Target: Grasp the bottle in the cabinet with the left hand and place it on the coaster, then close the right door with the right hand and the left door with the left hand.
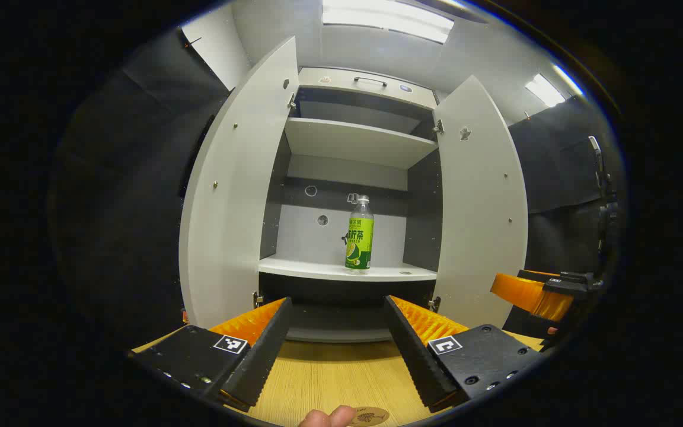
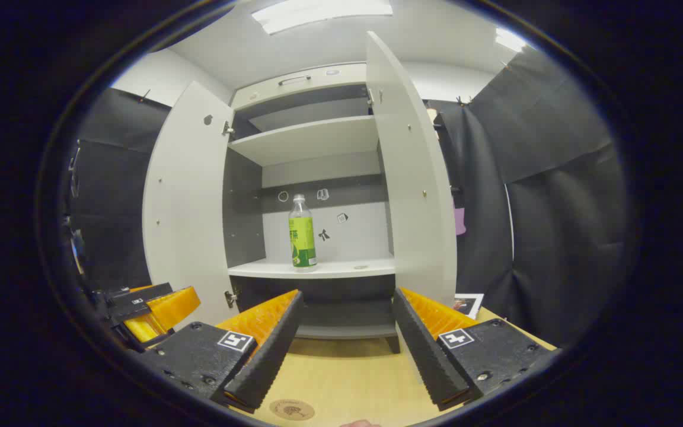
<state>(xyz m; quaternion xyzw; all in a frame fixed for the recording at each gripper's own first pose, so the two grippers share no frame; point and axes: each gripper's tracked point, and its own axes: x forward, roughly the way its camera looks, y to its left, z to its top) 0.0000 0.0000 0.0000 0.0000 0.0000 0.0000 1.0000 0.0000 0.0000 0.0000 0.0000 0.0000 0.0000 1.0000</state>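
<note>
Upright green-labelled clear bottle [image 1: 359, 235] on cabinet shelf [image 1: 329, 271]

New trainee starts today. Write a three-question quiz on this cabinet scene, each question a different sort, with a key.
1. True or false: both cabinet doors stand open.
2. Where is the bottle? A) on the coaster B) on the cabinet's lower shelf C) in the left gripper
3. Fill in: the left gripper and the right gripper are both ____, holding nothing.

Key
1. True: left door and right door are swung out.
2. B: it stands upright on the lower shelf; the coaster lies bare on the table.
3. Open.
</note>
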